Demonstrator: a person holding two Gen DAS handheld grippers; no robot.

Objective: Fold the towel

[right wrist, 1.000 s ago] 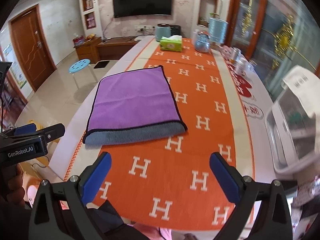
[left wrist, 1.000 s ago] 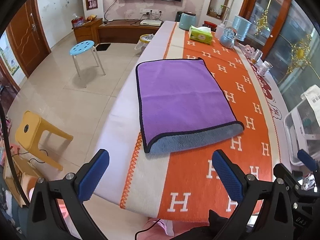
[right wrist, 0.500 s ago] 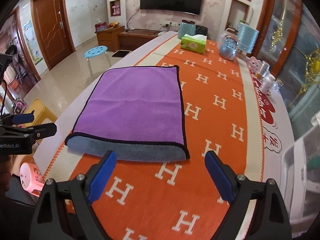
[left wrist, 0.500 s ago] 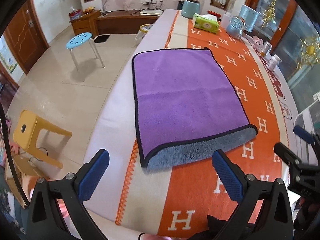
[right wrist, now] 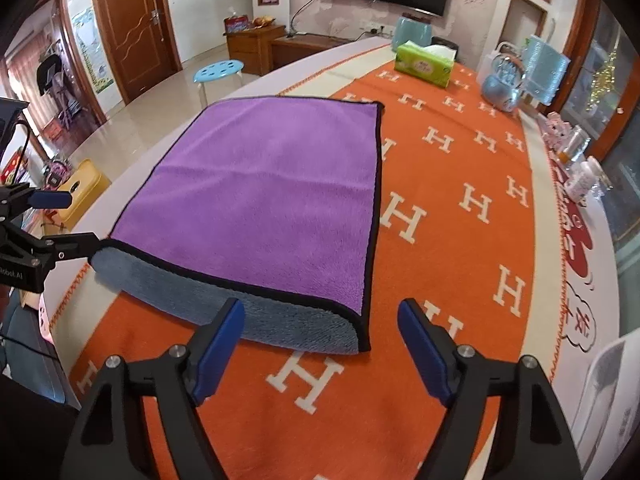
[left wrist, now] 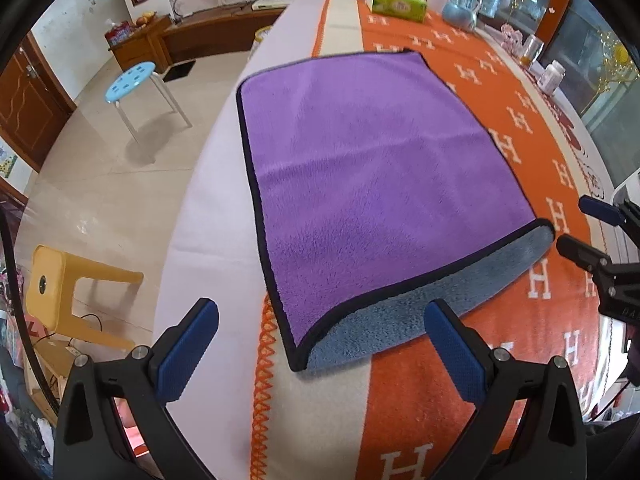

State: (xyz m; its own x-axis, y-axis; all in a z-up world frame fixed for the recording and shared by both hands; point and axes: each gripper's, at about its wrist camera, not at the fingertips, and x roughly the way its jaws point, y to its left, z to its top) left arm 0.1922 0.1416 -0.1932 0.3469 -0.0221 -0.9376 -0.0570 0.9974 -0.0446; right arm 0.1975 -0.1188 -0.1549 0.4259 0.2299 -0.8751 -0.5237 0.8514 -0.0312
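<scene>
A purple towel (left wrist: 372, 168) with a black hem lies folded once on the orange H-patterned tablecloth (left wrist: 424, 400); its grey underside shows along the near fold (left wrist: 400, 320). It also shows in the right wrist view (right wrist: 272, 200). My left gripper (left wrist: 320, 344) is open, its jaws straddling the towel's near left corner just above the cloth. My right gripper (right wrist: 320, 340) is open, its jaws straddling the near right corner. Each gripper shows in the other's view, the right gripper (left wrist: 588, 228) and the left gripper (right wrist: 60, 220), both beside the fold's ends.
A green tissue box (right wrist: 424, 64), a blue kettle (right wrist: 500, 88) and small jars (right wrist: 580, 160) stand at the table's far end and right side. A blue stool (left wrist: 132, 80) and a yellow stool (left wrist: 60, 280) stand on the floor to the left.
Both grippers have moved forward and down toward the towel's near folded edge, each now at a near corner. The towel has not moved.
</scene>
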